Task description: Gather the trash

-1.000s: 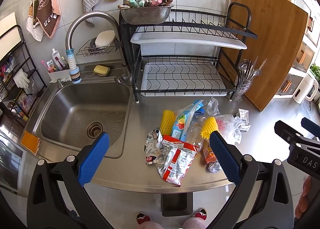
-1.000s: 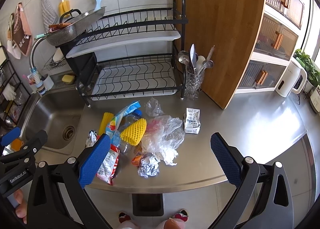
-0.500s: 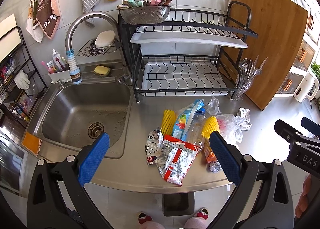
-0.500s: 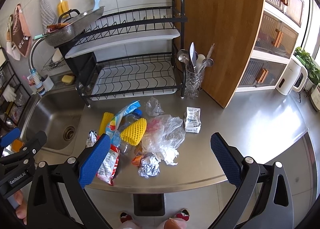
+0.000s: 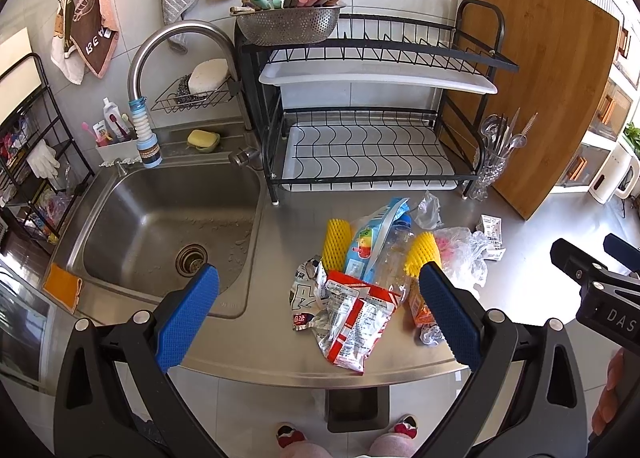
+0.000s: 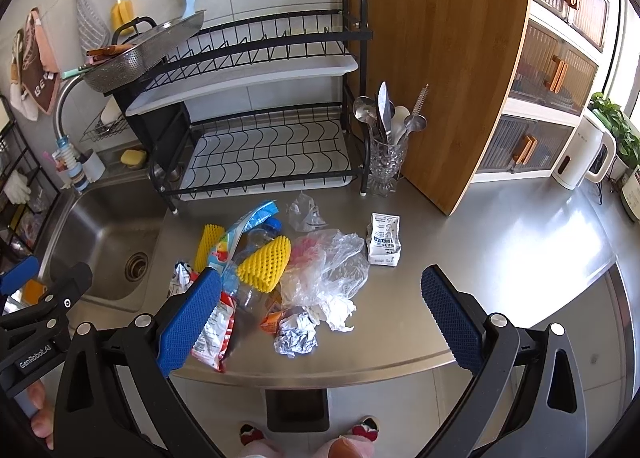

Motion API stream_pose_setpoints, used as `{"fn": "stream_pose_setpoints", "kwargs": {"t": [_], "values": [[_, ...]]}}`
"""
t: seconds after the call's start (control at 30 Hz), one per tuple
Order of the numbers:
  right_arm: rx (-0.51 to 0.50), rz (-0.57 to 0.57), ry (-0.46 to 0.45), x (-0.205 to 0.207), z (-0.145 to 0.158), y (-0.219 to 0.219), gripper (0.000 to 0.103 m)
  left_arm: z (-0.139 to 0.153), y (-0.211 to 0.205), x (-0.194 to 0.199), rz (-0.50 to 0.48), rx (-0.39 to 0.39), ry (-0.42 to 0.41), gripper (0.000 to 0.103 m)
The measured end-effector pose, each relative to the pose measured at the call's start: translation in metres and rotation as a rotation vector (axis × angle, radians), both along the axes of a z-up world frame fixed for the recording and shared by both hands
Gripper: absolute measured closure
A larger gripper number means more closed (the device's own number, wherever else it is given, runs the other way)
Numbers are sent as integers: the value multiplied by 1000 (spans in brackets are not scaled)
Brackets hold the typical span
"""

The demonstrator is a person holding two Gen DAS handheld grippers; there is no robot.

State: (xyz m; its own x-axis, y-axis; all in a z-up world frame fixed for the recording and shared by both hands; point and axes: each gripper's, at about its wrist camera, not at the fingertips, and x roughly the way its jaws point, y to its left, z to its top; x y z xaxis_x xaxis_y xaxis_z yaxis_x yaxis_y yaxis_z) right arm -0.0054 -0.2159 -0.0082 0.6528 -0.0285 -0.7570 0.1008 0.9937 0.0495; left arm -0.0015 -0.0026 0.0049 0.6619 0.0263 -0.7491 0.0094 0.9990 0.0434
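The left tool (image 5: pixel 318 312) is hanging above the front edge of the steel worktop (image 6: pixel 500 250) with its two blue fingers (image 5: pixel 188 312) wide apart, holding nothing. The right tool (image 6: pixel 320 316) is hanging the same way, fingers wide apart and empty. The trash is lying in a pile on the worktop, just in front of the black dish rack (image 5: pixel 360 146) and beside the sink (image 5: pixel 160 226): a red snack wrapper (image 5: pixel 352 318), two yellow foam nets (image 6: pixel 264 264), a clear plastic bag (image 6: pixel 332 262) and a ball of foil (image 6: pixel 296 332).
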Motion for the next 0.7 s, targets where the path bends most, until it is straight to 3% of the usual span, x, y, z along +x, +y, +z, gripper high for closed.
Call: {"fn": "stream_pose_setpoints", "kwargs": {"t": [0.43,0.7], "values": [[59,27,8,6,-6,-3,3,-14,-2,6,-8,-5,20,8],[119,22,33,17,-24,-13,3,-41,-4,8,-55,16,20,8]]}}
